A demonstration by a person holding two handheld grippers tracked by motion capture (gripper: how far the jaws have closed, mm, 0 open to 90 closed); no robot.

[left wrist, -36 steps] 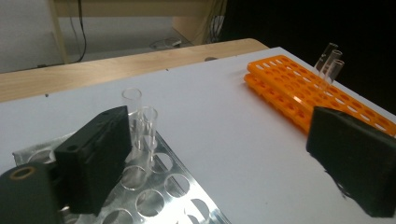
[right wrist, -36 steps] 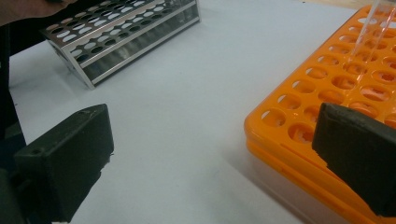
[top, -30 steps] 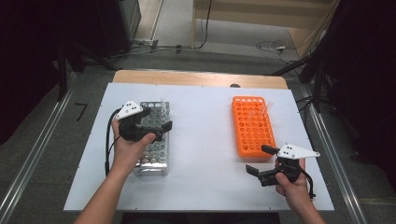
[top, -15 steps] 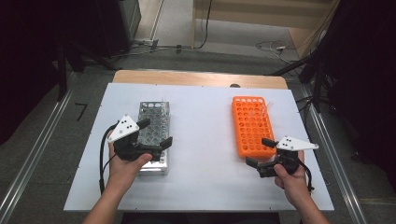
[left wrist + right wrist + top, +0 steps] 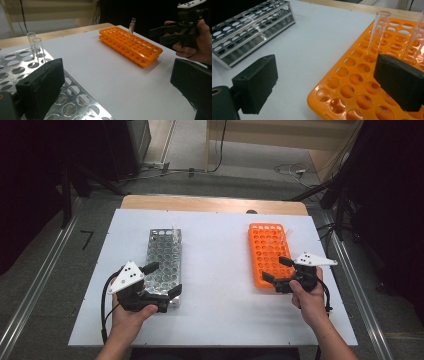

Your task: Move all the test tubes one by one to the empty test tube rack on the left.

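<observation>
A silver metal tube rack [image 5: 164, 252] lies left of centre on the white table, with two empty glass tubes [image 5: 35, 45] at its far end. An orange rack [image 5: 265, 247] lies to the right and holds upright glass tubes [image 5: 377, 32] near its far right corner. My left gripper [image 5: 164, 278] hovers open over the metal rack's near end, with nothing between its jaws. My right gripper [image 5: 275, 270] stands open at the orange rack's near right corner. Its jaws have just been closing slightly, and they grip nothing. The left gripper view shows the right gripper [image 5: 175, 31] beyond the orange rack [image 5: 130, 43].
The white table top [image 5: 220, 270] spreads between the two racks. A wooden strip [image 5: 210, 202] runs along its far edge. Metal rails and dark equipment flank the table, and cables lie on the floor behind it.
My left gripper has drawn back from the middle of the metal rack to its near end. My right gripper has moved forward from the bare table to the orange rack's near right corner.
</observation>
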